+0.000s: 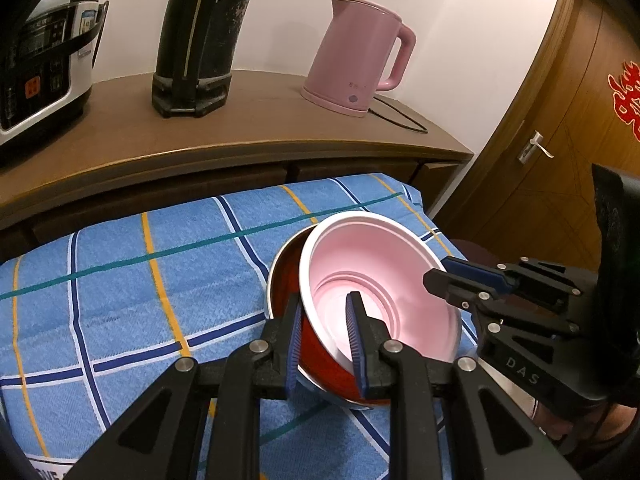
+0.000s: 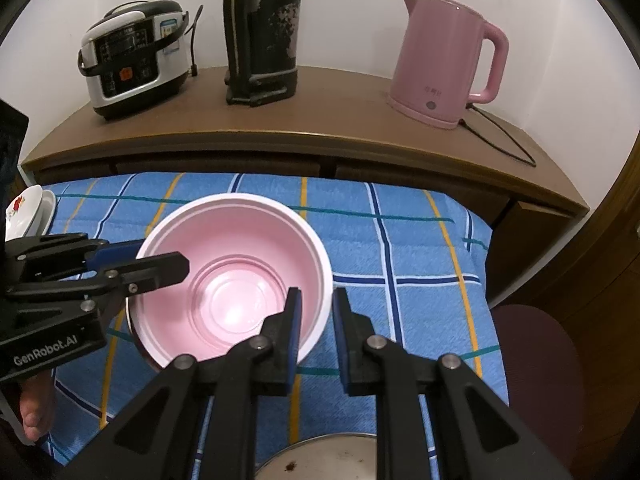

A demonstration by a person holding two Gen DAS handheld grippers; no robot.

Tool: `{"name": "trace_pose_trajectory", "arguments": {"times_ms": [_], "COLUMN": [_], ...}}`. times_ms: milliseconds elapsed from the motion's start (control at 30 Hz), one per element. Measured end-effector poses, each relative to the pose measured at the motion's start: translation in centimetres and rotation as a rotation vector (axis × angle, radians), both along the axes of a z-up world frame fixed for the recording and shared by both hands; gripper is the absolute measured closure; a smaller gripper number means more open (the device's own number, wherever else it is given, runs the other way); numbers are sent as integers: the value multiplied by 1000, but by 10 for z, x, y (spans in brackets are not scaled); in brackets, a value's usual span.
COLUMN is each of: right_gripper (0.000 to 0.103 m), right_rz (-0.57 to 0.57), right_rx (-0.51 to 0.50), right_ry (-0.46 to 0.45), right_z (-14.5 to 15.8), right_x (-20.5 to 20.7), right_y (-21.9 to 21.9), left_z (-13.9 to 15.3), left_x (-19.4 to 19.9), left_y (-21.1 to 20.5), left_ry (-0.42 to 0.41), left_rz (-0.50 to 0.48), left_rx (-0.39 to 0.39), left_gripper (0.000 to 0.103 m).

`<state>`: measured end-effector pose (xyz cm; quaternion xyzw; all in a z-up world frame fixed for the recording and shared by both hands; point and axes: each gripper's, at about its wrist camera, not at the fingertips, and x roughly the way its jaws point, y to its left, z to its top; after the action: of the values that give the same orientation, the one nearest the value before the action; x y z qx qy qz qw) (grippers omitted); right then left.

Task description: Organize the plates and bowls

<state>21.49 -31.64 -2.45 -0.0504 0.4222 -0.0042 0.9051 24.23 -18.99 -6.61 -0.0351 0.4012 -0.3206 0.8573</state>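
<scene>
Item 1, pink bowl (image 1: 384, 280): sat tilted inside a red bowl with a metal rim (image 1: 320, 376), its white rim higher on the side away from the kettle. Both rested on the blue checked cloth (image 1: 140, 280) covering the tabletop, in front of the wooden sideboard (image 1: 240, 128).

Item 2, my left claw (image 1: 325, 342): its jaws stood around the walls of both bowls at the near edge, one finger outside the red bowl, the other inside the pink bowl. I could not tell from the left wrist view whether the pads pressed or only straddled; a narrow gap seemed to show.

Item 3, my right claw (image 2: 316, 336): apart, one finger inside the pink bowl (image 2: 236, 280), the other outside over the cloth, the white rim between them, not touched on the outer side. In the left wrist view this claw (image 1: 444, 276) reached over the pink bowl's rim on the side away from my left claw.

Item 4, floral plates (image 2: 28, 208): stacked at the cloth's edge, beyond the left claw (image 2: 160, 264) as seen from the right wrist.

Item 5, a round metal vessel (image 2: 320, 456): partly seen below the right claw, nearer to me than the pink bowl.

Item 6, sideboard contents: rice cooker (image 2: 132, 56), a worn black cylindrical appliance (image 2: 264, 32) beside it, and a pink electric kettle (image 2: 444, 60) with its black cord (image 2: 500, 136), all behind the pink bowl.
</scene>
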Motion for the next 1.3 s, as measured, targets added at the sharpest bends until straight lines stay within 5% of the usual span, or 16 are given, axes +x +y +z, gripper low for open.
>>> {"name": "trace_pose_trajectory", "arguments": {"times_ms": [533,633,700,800,967,1300], "right_gripper": [86,75,74,71,60,55], "right_rz": [4,21,28,30,19,7], "right_rx": [19,45,37,51,55,72], "right_ry": [0,0,-5,-10,-29,-60], "right_z": [-3,-3,-4,-4,0,7], "right_x": [0,1,-1,-2,-6,-24], "right_y": [-1,-1,2,1,-4,-16], "left_z": [0,0,0,1,13,9], "left_x": [0,2,3,1,-10,0], "left_y": [2,4,4,2,2,10], "left_ry": [-3,8,15,15,-96,-99], "left_rz": [3,-1,-7,-16,5,60], "left_rx": [-6,-15,-25,-20,17,27], "left_gripper": [76,75,72,51,22,21]}}
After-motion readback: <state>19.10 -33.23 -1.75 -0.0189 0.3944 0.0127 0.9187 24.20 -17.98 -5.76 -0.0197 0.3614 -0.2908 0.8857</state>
